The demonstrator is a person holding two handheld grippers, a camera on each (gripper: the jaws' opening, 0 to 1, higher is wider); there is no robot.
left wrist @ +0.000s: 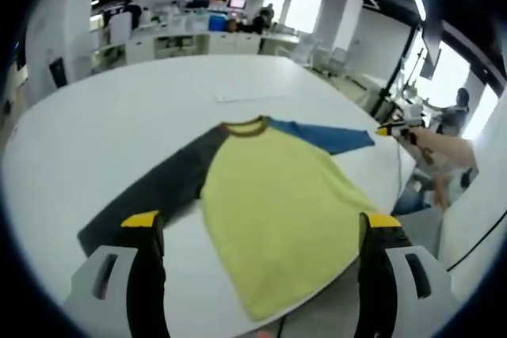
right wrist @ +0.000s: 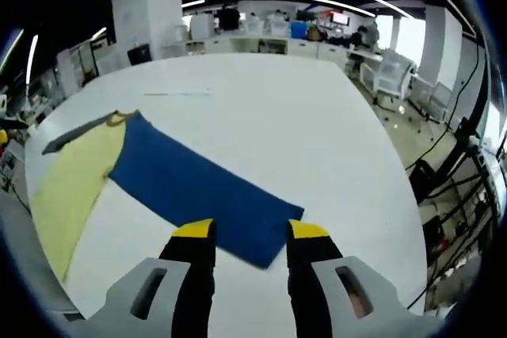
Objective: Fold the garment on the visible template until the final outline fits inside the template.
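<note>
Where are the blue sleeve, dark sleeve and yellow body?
blue sleeve [right wrist: 202, 195]: right gripper view, mid-sleeve.
dark sleeve [left wrist: 162, 184]: left gripper view, mid-sleeve.
yellow body [left wrist: 277, 211]: left gripper view, chest panel.

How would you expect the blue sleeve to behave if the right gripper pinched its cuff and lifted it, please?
The blue sleeve lies thin and flat on the white table, so it would probably droop limply from the right gripper. It joins the yellow body, so lifting may tug that along. It looks light and unlikely to resist.
</note>
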